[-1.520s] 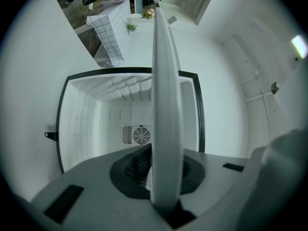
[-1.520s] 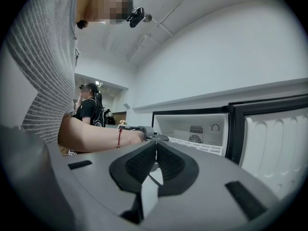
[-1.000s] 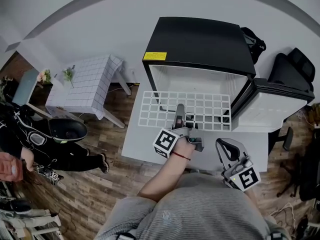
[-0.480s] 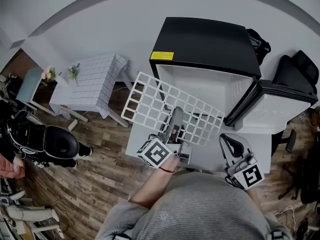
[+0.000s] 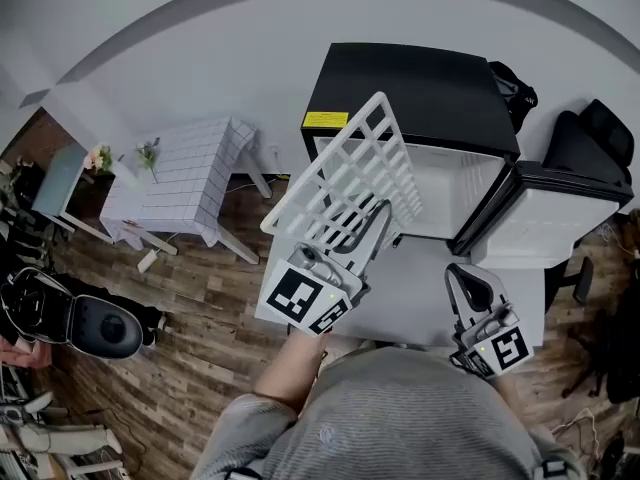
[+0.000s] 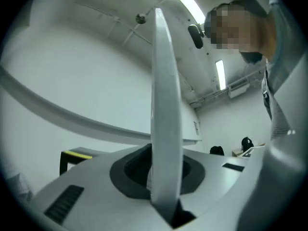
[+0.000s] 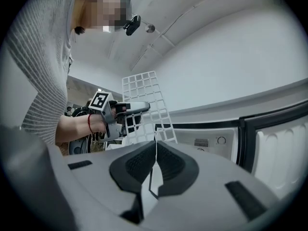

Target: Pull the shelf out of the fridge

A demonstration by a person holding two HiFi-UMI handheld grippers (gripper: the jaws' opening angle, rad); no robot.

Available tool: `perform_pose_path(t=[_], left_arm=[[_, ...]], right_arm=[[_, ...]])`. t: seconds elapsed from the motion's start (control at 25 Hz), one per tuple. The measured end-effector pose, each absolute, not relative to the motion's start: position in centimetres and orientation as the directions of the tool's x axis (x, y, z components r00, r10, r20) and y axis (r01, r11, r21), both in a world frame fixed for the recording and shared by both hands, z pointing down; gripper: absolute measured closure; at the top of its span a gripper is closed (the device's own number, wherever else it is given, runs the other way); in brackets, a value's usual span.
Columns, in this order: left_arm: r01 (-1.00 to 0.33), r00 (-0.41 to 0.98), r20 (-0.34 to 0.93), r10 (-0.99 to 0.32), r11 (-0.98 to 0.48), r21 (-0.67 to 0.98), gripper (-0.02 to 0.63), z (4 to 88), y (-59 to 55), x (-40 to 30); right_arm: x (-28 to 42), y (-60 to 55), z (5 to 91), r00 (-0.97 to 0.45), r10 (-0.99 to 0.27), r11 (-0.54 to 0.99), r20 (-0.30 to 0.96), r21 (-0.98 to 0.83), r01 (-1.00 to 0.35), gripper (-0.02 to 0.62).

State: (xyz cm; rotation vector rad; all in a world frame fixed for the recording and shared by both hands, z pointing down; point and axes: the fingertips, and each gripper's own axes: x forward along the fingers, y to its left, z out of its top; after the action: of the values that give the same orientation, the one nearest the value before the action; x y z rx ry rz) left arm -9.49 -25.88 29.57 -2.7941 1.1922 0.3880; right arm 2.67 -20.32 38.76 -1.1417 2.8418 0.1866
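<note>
The white wire shelf (image 5: pixel 345 183) is out of the black mini fridge (image 5: pixel 420 93) and stands tilted on edge in the air in front of it. My left gripper (image 5: pixel 372 230) is shut on the shelf's lower edge. In the left gripper view the shelf (image 6: pixel 166 119) runs edge-on as a white strip between the jaws. The right gripper view shows the shelf (image 7: pixel 143 107) with the left gripper (image 7: pixel 144 106) clamped on it. My right gripper (image 5: pixel 466 280) hovers at the lower right with its jaws together and nothing held. The fridge door (image 5: pixel 560 208) hangs open to the right.
A light platform (image 5: pixel 430 298) lies in front of the fridge. A small table with a checked cloth (image 5: pixel 180 183) stands at the left on the wooden floor. A dark office chair (image 5: pixel 590 138) stands at the far right. A person (image 5: pixel 70 318) is at the left edge.
The left gripper has risen and rolled, swinging the shelf from lying flat at the fridge mouth to standing on edge. The right gripper has barely moved.
</note>
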Motion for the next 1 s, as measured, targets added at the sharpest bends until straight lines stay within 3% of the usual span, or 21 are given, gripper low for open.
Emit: perform_pose_path(t=[0.28, 1.0], left_arm=[[-0.668, 0.743, -0.183, -0.644, -0.73, -0.146, 0.551, 28.7, -25.5, -7.6], [-0.642, 0.763, -0.205, -0.614, -0.757, -0.123, 0.551, 28.6, -25.9, -7.0]], right_arm=[[2.0, -20.1, 38.0, -0.722, -0.676, 0.72, -0.147, 0.076, -0.69, 0.581], [2.5, -20.8, 37.7, -0.709, -0.691, 0.702, -0.143, 0.105, -0.705, 0.583]])
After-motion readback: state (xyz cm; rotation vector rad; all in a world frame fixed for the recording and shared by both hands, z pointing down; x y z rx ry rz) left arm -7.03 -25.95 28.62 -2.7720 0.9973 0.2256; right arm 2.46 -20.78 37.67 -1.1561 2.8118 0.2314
